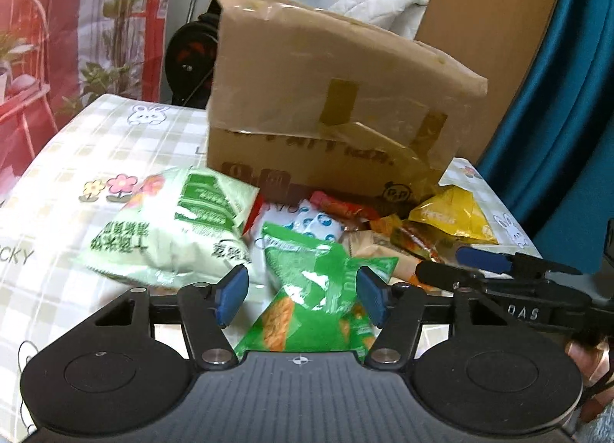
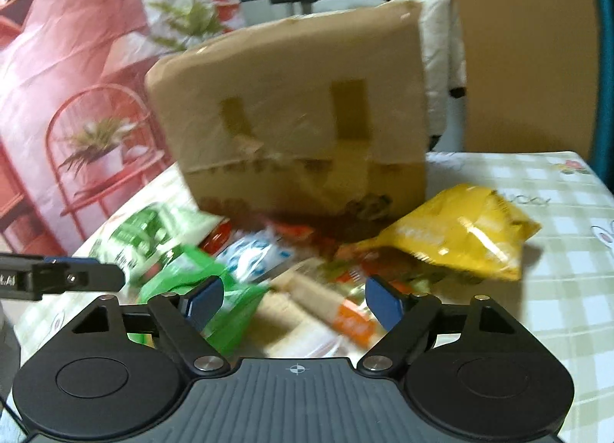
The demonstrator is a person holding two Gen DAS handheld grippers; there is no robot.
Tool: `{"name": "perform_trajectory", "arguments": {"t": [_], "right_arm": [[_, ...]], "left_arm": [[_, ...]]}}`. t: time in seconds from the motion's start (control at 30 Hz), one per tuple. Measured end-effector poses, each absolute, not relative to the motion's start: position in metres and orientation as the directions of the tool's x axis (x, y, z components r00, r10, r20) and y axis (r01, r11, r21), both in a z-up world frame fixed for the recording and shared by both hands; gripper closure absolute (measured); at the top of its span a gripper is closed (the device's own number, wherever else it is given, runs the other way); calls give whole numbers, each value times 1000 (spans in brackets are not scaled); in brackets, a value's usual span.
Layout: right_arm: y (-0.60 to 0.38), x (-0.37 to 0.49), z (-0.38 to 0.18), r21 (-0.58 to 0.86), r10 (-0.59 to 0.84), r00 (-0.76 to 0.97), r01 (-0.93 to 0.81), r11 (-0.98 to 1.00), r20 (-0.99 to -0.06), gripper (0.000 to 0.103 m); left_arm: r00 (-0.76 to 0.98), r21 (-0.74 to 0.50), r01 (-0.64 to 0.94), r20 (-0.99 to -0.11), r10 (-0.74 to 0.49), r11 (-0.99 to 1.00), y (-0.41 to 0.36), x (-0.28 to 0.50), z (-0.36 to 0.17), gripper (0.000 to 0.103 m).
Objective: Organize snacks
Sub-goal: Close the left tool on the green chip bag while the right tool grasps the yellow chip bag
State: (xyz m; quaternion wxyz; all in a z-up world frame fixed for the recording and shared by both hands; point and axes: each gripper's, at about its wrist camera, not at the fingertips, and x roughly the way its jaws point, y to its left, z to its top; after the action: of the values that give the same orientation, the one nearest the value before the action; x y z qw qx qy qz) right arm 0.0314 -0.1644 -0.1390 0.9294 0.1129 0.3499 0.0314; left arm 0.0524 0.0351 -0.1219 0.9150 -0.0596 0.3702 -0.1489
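Your left gripper [image 1: 301,295] stands open astride the green snack packet [image 1: 314,289], so closing carelessly could crush its contents or snag neighbouring packets.

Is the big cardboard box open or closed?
Closed, as far as visible: the cardboard box has tape strips across its flap seam in both views. Its far side is hidden.

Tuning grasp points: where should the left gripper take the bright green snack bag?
Probably its crumpled upper end. The bright green snack bag lies lengthwise between the open left gripper pads, so come from the near side, angled down; the narrowed, bunched part fits the jaws.
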Motion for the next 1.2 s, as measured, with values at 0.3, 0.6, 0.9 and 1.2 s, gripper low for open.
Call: {"name": "perform_trajectory", "arguments": {"t": [0.3, 0.6, 0.9, 1.2], "right_arm": [[-144, 45, -141, 279, 210, 717, -23, 960, -665, 21], [-177, 44, -122, 188, 77, 767, 57, 981, -637, 21], [-257, 49, -112, 91, -128, 789, 227, 970, -601, 9], [-286, 58, -136, 168, -89, 780, 243, 955, -620, 9]], "left_arm": [[707, -223, 207, -639, -303, 953, 55, 50, -119, 39], [675, -227, 300, -636, -374, 927, 30, 53, -125, 23], [641, -198, 296, -684, -348, 934, -6, 71, -153, 13], [623, -110, 257, -740, -252, 960, -32, 93, -181, 9]]}}
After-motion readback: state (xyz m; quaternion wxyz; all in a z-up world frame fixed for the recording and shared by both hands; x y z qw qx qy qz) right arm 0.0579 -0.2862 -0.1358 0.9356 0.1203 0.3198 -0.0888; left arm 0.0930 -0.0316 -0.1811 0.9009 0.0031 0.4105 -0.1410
